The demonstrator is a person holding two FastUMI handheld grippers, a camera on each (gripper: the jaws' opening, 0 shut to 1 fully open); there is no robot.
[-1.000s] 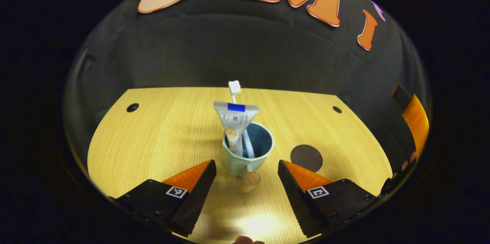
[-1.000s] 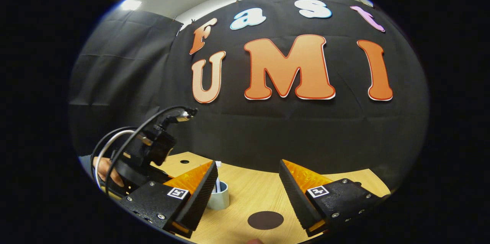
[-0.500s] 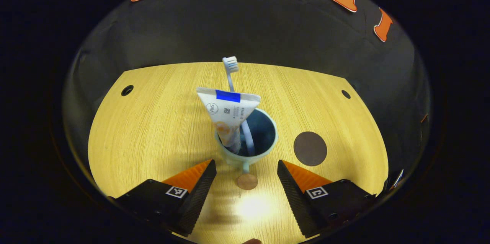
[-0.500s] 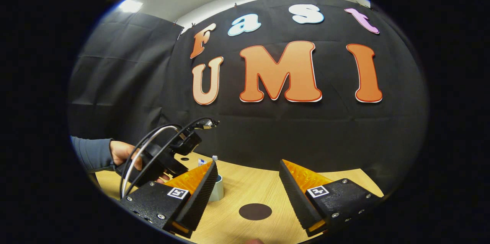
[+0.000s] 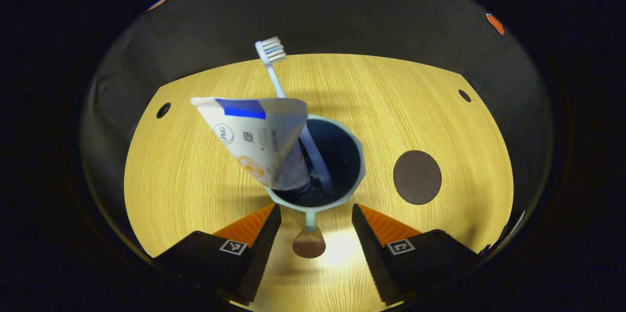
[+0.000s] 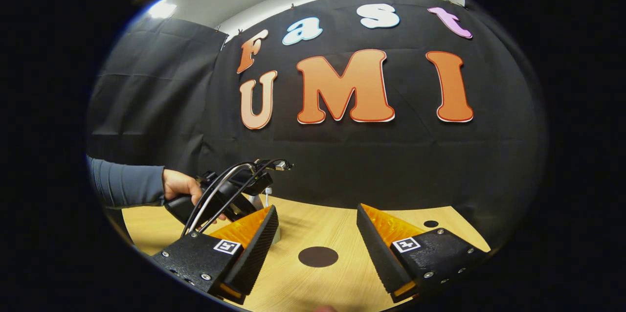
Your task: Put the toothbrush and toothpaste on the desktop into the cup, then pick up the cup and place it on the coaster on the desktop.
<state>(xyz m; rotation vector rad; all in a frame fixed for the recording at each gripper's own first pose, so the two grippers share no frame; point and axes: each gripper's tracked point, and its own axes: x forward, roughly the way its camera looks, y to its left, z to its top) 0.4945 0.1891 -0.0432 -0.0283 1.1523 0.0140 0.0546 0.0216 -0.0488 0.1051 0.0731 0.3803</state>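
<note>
My left gripper (image 5: 315, 224) hangs wide open, one finger either side of the cup's (image 5: 353, 189) handle, not touching it. The toothbrush (image 5: 279, 82) and toothpaste (image 5: 257, 138) stand in the cup on the table (image 5: 186, 180); the coaster (image 5: 417, 177) lies bare beside it. My right gripper (image 6: 318, 241) sits wide, empty.
</note>
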